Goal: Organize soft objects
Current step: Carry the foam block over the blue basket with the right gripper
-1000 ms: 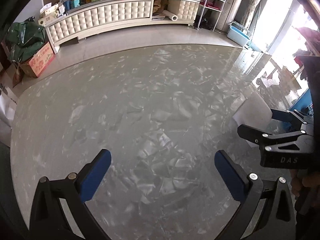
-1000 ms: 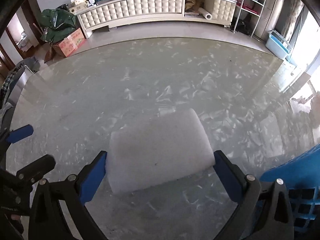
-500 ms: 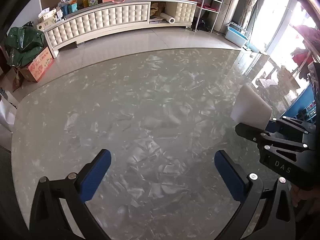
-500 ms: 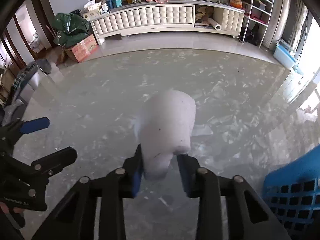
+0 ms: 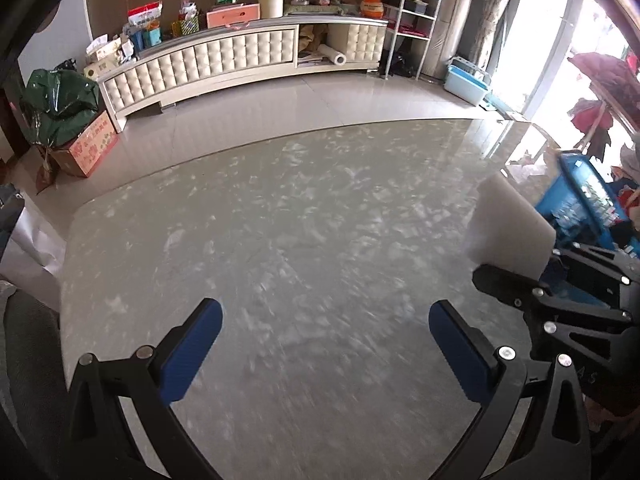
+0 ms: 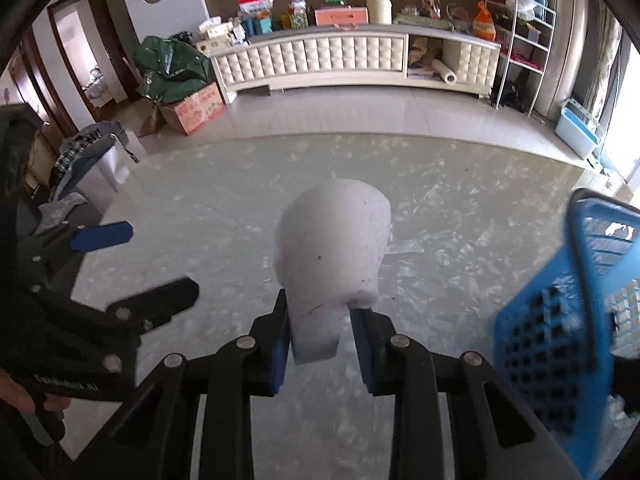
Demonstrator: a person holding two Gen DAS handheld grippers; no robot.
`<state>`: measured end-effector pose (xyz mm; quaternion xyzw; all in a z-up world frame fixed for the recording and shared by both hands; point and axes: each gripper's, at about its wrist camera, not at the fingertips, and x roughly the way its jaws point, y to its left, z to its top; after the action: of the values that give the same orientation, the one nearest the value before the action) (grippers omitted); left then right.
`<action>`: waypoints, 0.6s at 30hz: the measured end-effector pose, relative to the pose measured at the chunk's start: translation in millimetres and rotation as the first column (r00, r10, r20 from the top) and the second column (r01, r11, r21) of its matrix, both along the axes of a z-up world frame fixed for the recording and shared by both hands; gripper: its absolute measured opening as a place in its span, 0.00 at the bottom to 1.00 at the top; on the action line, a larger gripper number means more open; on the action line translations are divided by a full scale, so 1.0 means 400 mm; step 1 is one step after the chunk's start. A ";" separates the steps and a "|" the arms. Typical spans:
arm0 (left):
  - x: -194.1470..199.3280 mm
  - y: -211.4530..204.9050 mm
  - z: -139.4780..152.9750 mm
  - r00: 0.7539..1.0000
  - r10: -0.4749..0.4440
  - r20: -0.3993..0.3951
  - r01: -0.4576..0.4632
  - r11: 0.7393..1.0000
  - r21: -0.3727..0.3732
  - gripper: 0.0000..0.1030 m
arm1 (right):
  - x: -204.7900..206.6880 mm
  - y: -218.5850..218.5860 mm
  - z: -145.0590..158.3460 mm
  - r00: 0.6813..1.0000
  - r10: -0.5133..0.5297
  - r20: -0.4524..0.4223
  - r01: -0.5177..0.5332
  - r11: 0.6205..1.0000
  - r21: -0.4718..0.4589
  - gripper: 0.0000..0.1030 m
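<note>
right tool [image 6: 320, 344] pinching the white foam [image 6: 334, 252], squished and lifted off the surface [image 6: 224, 200], blue basket [image 6: 560, 320] near the right edge, left tool [image 5: 324, 344] spread wide, empty

Bare marble table [image 5: 312, 216] ahead gives free passage (wide either way); blue basket [image 6: 560, 320] blocks the right.

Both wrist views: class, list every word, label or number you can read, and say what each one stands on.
"A S": last letters of a marking on the right gripper's body, seen in the left wrist view; the rest is hidden.
White lettering on the left gripper's body, in the right wrist view: too blurred to read.
Red print on the cardboard box: too small to read.
Packages on the cabinet: labels too small to read.
</note>
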<state>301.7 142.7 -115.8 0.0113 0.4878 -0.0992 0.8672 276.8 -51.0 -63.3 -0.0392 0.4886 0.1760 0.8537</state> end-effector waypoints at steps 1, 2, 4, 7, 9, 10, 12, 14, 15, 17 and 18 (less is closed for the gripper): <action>-0.014 -0.009 0.010 1.000 -0.003 0.006 0.003 1.000 -0.002 1.00 | -0.008 -0.008 0.009 1.000 -0.001 0.003 0.001 1.000 -0.001 0.26; -0.028 -0.016 0.022 1.000 -0.004 0.012 0.004 1.000 -0.004 1.00 | -0.020 -0.011 0.020 1.000 -0.002 0.006 0.002 1.000 0.002 0.26; -0.056 -0.030 0.048 1.000 -0.006 0.020 0.006 1.000 -0.002 1.00 | -0.045 -0.025 0.041 1.000 -0.001 0.011 0.001 1.000 0.004 0.26; -0.087 -0.044 0.087 0.999 -0.007 0.035 0.007 1.000 -0.003 1.00 | -0.080 -0.041 0.075 1.000 0.004 0.027 -0.004 1.000 0.006 0.26; -0.108 -0.053 0.114 0.999 -0.003 0.043 0.004 1.000 -0.015 1.00 | -0.101 -0.053 0.096 0.999 0.008 0.039 -0.009 1.000 0.007 0.26; -0.120 -0.060 0.129 0.999 -0.001 0.051 0.002 1.000 -0.017 1.00 | -0.112 -0.061 0.111 0.999 0.010 0.046 -0.010 1.000 0.006 0.26; -0.140 -0.073 0.154 0.998 0.003 0.063 -0.001 1.000 -0.018 1.00 | -0.137 -0.082 0.131 0.998 0.012 0.057 -0.013 1.000 0.016 0.27; -0.163 -0.095 0.177 0.998 -0.002 0.069 0.003 1.000 -0.017 1.00 | -0.155 -0.094 0.147 0.998 0.013 0.067 -0.014 1.000 0.017 0.27; -0.177 -0.109 0.191 0.997 -0.007 0.077 0.007 1.000 -0.010 1.00 | -0.164 -0.103 0.155 0.997 0.013 0.073 -0.014 1.000 0.016 0.28; -0.193 -0.129 0.208 0.996 -0.015 0.089 0.015 1.000 -0.005 1.00 | -0.176 -0.123 0.170 0.997 0.010 0.083 -0.012 1.000 0.023 0.28; -0.204 -0.140 0.217 0.996 -0.019 0.092 0.020 1.000 -0.007 1.00 | -0.182 -0.129 0.175 0.996 0.005 0.088 -0.007 1.000 0.024 0.28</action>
<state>220.2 86.7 -28.9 0.0174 0.4466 -0.1090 0.8879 204.0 -102.4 6.6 -0.0383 0.4484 0.1827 0.8741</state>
